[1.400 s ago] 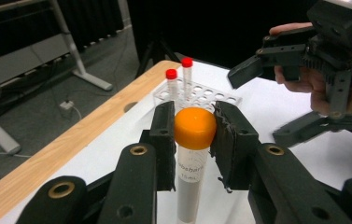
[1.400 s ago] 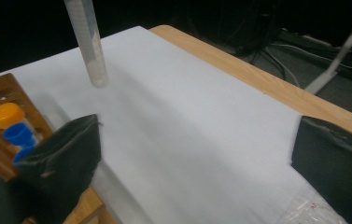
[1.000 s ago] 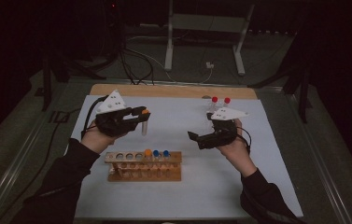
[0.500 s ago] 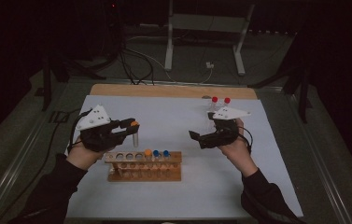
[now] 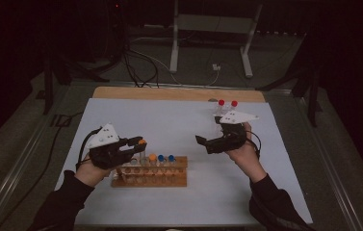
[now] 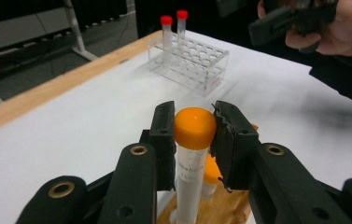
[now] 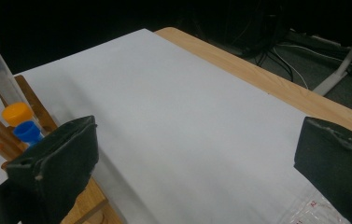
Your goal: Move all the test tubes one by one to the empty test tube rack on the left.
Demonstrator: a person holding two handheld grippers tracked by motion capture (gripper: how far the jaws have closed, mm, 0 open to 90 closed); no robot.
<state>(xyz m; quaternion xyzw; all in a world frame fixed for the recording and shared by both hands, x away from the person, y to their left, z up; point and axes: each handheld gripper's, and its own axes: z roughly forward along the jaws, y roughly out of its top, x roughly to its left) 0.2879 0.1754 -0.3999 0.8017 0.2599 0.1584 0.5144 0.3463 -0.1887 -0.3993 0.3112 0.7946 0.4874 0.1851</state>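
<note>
— Which hand has the tube?

— The left one. The left gripper [image 5: 139, 143] has its jaws clamped on the orange cap of the orange-capped tube [image 6: 193, 158], one pad either side of it. The tube hangs straight down from the grip, long axis upright, right over the wooden rack [image 5: 174, 179].

— So it's lined up with a hole?

— Near enough, as far as I can judge. From the right gripper view the tube leans a touch, and its lower end drops in among the rack's rods, just beside a second orange-capped tube [image 7: 17, 113] and a blue-capped one [image 7: 26, 131] already seated there. Whether the bottom is inside a hole or just above one, I can't tell — the jaws and the wood hide it.

— And the other hand?

— The right gripper [image 5: 208, 142] sits off to the side of the rack, well apart from the tube, jaws wide with only the white sheet [image 7: 178, 121] between them. It's holding nothing. Behind it stands the clear rack [image 6: 190, 58] with two red-capped tubes [image 6: 173, 28].

— So what does the next bit depend on?

— On straight down, I'd say. The tube is below the claw and vertical, the rack directly under it — any sideways drift and it could catch a neighbouring cap. The left hand is the one that matters; the right is too far off to help.
</note>
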